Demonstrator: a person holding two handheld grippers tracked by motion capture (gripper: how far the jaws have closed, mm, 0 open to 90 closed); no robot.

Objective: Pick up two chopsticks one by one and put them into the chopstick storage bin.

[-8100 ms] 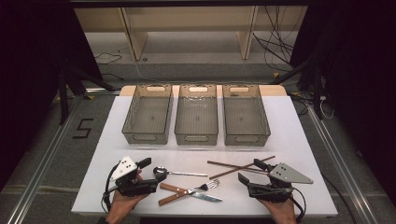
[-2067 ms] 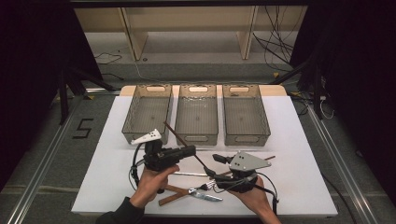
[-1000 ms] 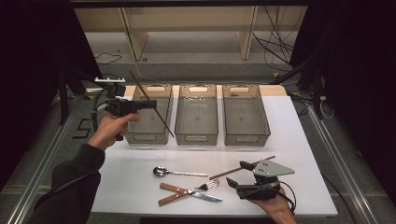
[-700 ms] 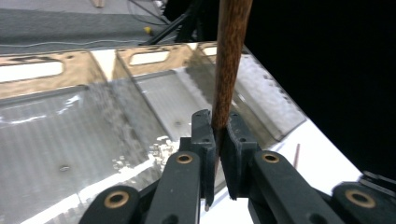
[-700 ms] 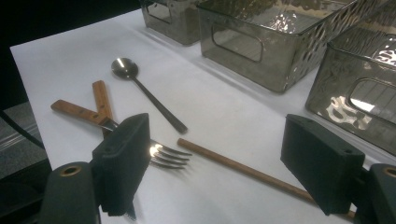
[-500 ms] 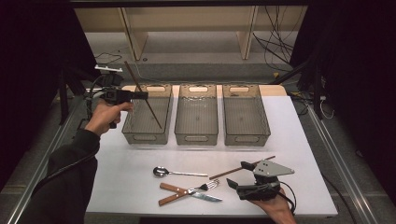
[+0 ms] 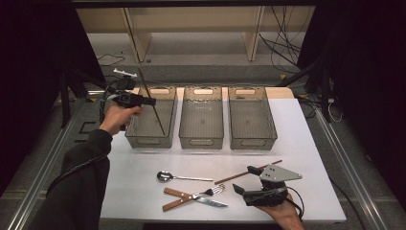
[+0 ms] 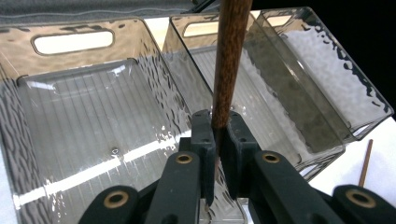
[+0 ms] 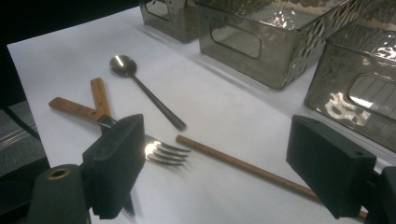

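My left gripper (image 7: pixel 149 101) hangs above the left clear bin (image 7: pixel 143 142) and is shut on a brown wooden chopstick (image 7: pixel 154 106). The stick slants steeply down into that bin. The left gripper view has the jaws pinched on the chopstick (image 8: pixel 229 60) over the left bin's ribbed floor (image 8: pixel 88 140). My right gripper (image 7: pixel 244 178) rests at the front right of the table, open; its jaws have just been opening wider. A second chopstick (image 9: pixel 233 161) lies flat on the table under the gap, untouched.
A spoon (image 7: pixel 182 177) (image 9: pixel 140 88) lies beside a crossed fork (image 7: pixel 196 196) (image 9: pixel 163 151) and wood-handled knife (image 7: pixel 191 197) at the table's front. The middle bin (image 7: pixel 201 142) and right bin (image 7: pixel 253 142) stand in a row with the left one.
The left hand has shifted a little over the left bin, and the held chopstick now stands steeper, tip lower. The right hand has stayed put.
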